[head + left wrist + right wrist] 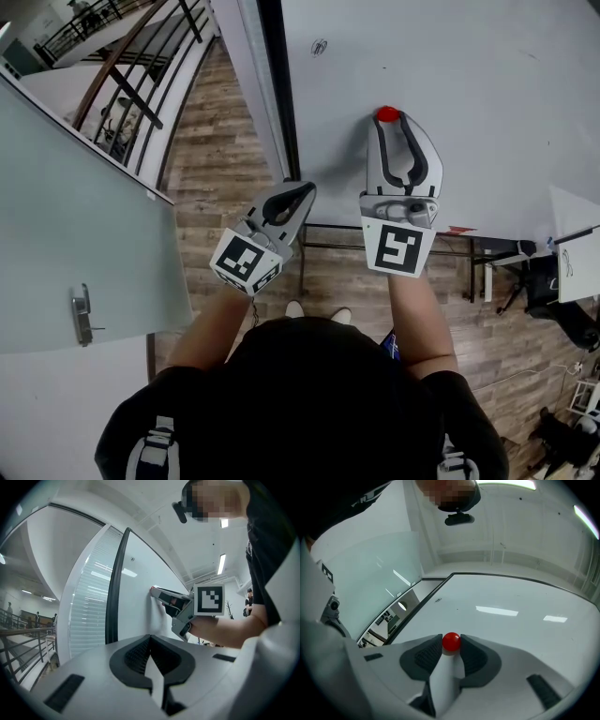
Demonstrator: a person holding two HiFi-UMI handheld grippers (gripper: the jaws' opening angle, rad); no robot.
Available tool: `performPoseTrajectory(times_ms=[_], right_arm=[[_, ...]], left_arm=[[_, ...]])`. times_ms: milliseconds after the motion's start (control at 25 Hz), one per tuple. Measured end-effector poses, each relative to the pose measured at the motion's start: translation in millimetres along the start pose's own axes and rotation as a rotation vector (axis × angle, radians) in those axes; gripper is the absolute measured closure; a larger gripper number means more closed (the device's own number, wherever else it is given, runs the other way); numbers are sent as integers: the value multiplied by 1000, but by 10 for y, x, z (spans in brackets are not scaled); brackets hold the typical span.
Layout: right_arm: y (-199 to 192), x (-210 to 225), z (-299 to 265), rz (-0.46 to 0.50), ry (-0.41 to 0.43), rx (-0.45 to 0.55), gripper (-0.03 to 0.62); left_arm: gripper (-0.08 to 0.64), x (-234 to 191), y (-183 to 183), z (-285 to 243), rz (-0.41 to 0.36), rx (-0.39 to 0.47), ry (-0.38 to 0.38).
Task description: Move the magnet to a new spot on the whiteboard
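A small round red magnet (pixel 387 114) (pixel 451 641) sits on the white whiteboard (pixel 487 84) (pixel 511 606). My right gripper (pixel 388 118) (pixel 451 643) is held up against the board, and its two pads close on the magnet from either side. My left gripper (pixel 306 191) (pixel 151 638) hangs lower and to the left, off the board's edge, shut and with nothing in it. In the left gripper view the right gripper (pixel 156 590) shows from the side with its tips against the board.
The whiteboard's dark frame (pixel 278 94) runs down its left edge. Left of it stand a glass partition (pixel 84 216) with a metal handle (pixel 82 314) and a stair railing (pixel 122 75). A paper sheet (pixel 574 234) lies at the right, above a wooden floor (pixel 225 169).
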State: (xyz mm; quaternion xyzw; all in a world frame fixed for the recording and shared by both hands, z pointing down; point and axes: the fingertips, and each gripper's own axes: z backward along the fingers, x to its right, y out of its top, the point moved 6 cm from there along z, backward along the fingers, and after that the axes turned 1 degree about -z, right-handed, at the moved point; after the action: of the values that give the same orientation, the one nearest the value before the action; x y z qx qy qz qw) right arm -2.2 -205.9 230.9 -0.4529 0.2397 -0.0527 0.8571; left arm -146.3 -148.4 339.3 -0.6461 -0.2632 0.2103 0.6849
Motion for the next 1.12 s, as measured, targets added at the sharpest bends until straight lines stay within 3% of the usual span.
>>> performPoseTrajectory(times_ms=[680,1120], right_arm=[[153,-17,221,-13,7,-6,477],[193,-43,476,-85,25,-87,476]], left_arm=[[555,42,-8,98,18,21,-20],[555,1,35,181,3,41,-58]])
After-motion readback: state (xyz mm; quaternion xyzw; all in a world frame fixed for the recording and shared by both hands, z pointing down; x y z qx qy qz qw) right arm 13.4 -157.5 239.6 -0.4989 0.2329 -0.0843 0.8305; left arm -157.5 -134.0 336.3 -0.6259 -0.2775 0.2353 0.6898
